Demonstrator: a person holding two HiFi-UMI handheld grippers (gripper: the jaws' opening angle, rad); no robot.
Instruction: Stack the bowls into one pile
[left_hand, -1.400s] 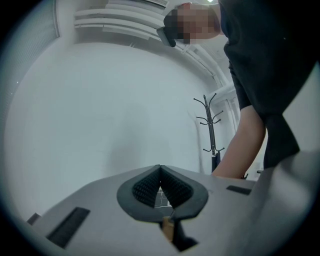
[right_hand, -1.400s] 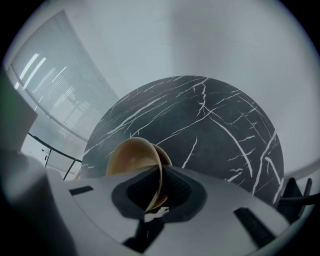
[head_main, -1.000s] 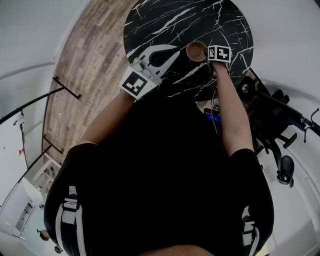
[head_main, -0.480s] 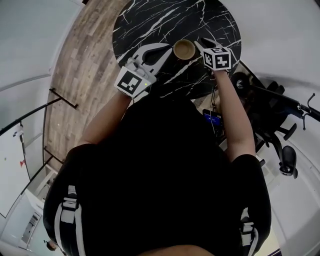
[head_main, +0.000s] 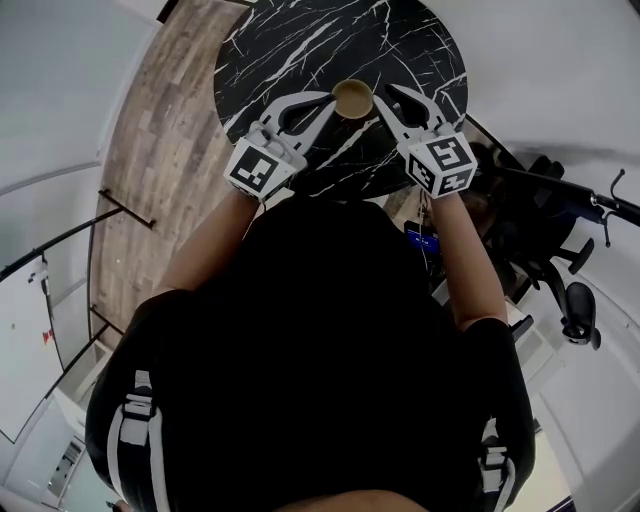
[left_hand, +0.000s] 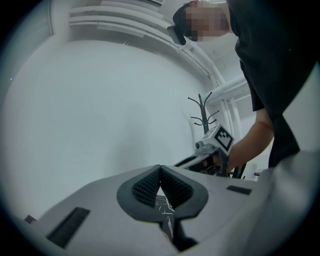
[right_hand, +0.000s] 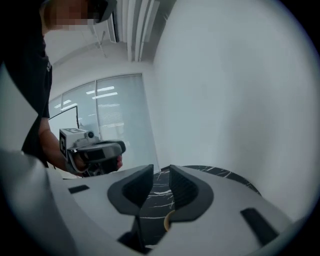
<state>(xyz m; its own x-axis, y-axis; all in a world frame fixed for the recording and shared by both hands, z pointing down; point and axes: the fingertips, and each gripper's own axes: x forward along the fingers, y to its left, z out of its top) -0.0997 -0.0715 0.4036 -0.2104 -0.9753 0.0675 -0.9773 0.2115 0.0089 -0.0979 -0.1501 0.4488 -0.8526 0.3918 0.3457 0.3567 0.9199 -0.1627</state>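
A tan bowl (head_main: 352, 98) stands on the round black marble table (head_main: 300, 40); I cannot tell whether others are nested in it. My left gripper (head_main: 331, 99) hangs just left of the bowl, shut and empty, its pads meeting at the tips (left_hand: 160, 170). My right gripper (head_main: 386, 96) is raised just right of the bowl and apart from it. Its jaws (right_hand: 161, 175) have just been closing but still stand open with nothing between them. A sliver of the bowl (right_hand: 167, 220) shows below them.
A black office chair (head_main: 560, 290) and dark gear stand right of the table, with wooden floor (head_main: 150, 130) to its left. A coat stand (left_hand: 202, 112) and white walls show in the left gripper view, a glass partition (right_hand: 107, 120) in the right gripper view.
My right gripper has lifted from beside the bowl, tilted up from pointing down, and drawn back toward me. The left gripper has drifted slightly and stays shut.
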